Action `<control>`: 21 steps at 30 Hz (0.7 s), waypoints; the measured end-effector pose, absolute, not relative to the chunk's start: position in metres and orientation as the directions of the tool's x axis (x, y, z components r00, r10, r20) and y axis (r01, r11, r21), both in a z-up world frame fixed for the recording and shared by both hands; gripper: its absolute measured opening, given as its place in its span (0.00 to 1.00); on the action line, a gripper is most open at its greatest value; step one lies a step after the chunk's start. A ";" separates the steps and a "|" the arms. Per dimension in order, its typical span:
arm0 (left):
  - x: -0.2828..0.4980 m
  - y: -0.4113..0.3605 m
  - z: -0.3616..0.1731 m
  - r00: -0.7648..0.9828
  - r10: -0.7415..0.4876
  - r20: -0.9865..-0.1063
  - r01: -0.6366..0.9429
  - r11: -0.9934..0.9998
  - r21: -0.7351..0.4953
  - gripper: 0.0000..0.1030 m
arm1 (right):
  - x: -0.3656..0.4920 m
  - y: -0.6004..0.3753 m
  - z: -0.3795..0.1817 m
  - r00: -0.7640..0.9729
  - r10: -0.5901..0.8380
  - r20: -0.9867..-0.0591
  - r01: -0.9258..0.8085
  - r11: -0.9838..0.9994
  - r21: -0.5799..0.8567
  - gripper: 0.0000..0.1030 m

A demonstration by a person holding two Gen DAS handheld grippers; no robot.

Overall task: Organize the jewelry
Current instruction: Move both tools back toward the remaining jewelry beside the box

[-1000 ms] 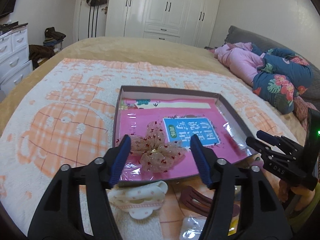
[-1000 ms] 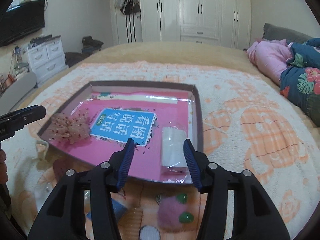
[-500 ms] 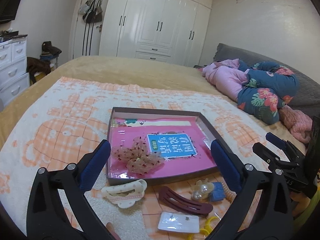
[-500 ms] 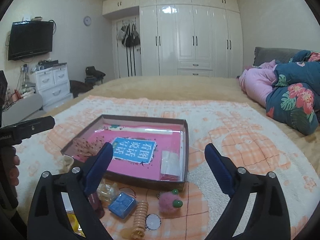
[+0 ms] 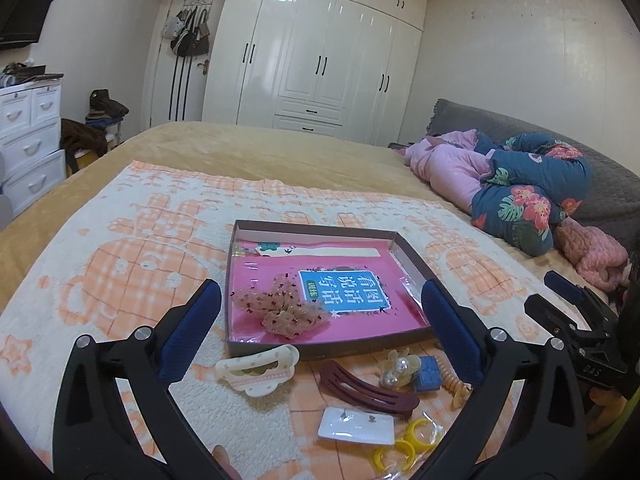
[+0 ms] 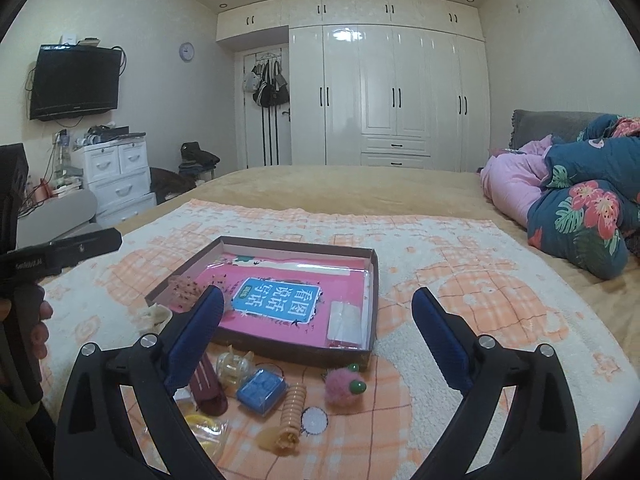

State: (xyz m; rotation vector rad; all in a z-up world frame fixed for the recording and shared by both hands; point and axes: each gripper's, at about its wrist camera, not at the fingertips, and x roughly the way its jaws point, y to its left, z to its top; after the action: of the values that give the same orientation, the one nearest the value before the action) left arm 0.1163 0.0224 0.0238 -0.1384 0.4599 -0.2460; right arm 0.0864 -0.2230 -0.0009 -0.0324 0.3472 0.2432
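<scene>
Jewelry lay scattered on the bed just before the box. A maroon clip lay slantwise between the left gripper and right gripper, nearer the left. Both stood released, jaws wide, holding nothing.

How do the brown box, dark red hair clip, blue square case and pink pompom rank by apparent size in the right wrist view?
1. brown box
2. dark red hair clip, partly hidden by a finger
3. blue square case and pink pompom: alike, unranked
</scene>
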 end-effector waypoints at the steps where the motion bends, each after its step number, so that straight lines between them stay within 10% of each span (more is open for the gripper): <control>1: 0.114 0.023 0.024 0.869 -0.262 -0.421 0.201 0.962 -0.183 0.89 | 0.084 -0.223 -0.001 0.911 0.230 -0.341 -0.242 0.970 0.008 0.90; 21: 0.087 0.021 -0.004 0.824 -0.252 -0.507 0.215 0.968 -0.132 0.89 | 0.055 -0.218 -0.031 0.863 0.256 -0.436 -0.292 0.956 -0.019 0.90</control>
State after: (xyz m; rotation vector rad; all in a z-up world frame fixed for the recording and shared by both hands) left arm 0.0870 0.0213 -0.0036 -0.0702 0.5485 -0.2486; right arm 0.0552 -0.2177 -0.0308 -0.0851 0.4450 0.2876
